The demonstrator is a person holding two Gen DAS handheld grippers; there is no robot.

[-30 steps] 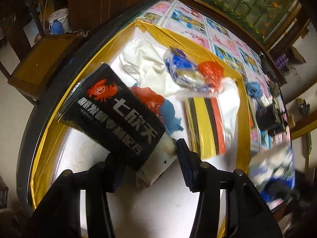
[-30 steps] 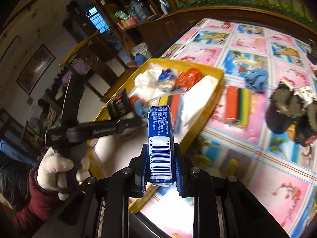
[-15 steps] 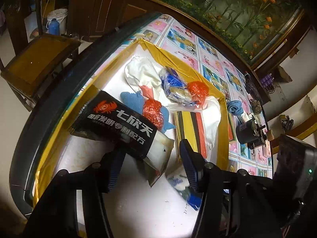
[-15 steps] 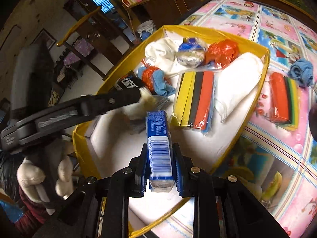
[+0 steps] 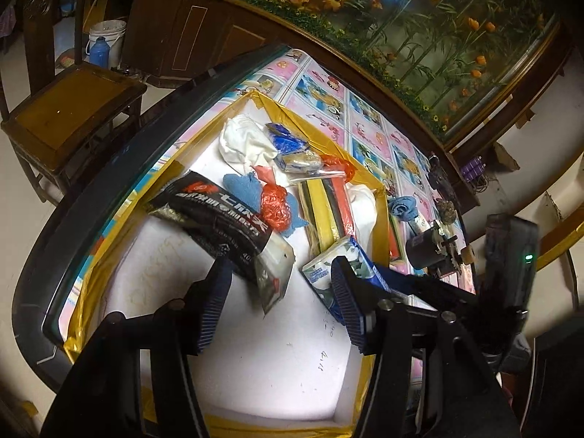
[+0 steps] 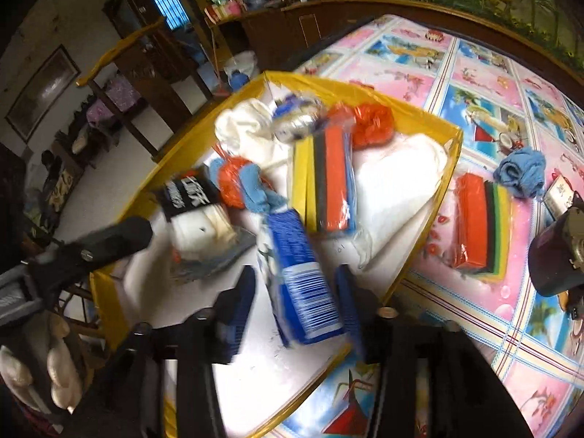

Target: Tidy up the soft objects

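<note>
Right gripper (image 6: 295,292): its jaws have just been opening and now stand apart; the blue tissue pack (image 6: 299,277) lies between them, no longer squeezed, blurred in the right wrist view.
Blue tissue pack: inside the yellow-rimmed tray (image 6: 419,255), on its white floor near the rim closest to the right gripper, barcode end towards the camera; in the left wrist view it shows just past the left gripper's right-hand finger (image 5: 348,299).
Left gripper (image 5: 277,303): jaws released and spread, nothing between the pads; it hangs above the tray's bare white floor.
Black sachet (image 5: 215,219): flat on the tray floor just ahead of the left gripper, with white lettering and a red crab mark, its clear end towards the jaws.
Tray contents: white cloth (image 5: 244,142) at the far corner, a red net ball on a blue rag (image 5: 275,204), a striped sponge pack (image 6: 325,179), and a white bag (image 6: 398,182) by the right-hand wall.
Table (image 6: 474,84): covered in a pink picture-tile cloth; a second sponge pack (image 6: 478,226) and a blue cloth (image 6: 522,175) lie on it outside the tray.
Gloved hand (image 6: 54,376): holds the left gripper's handle at the lower left of the right wrist view.
</note>
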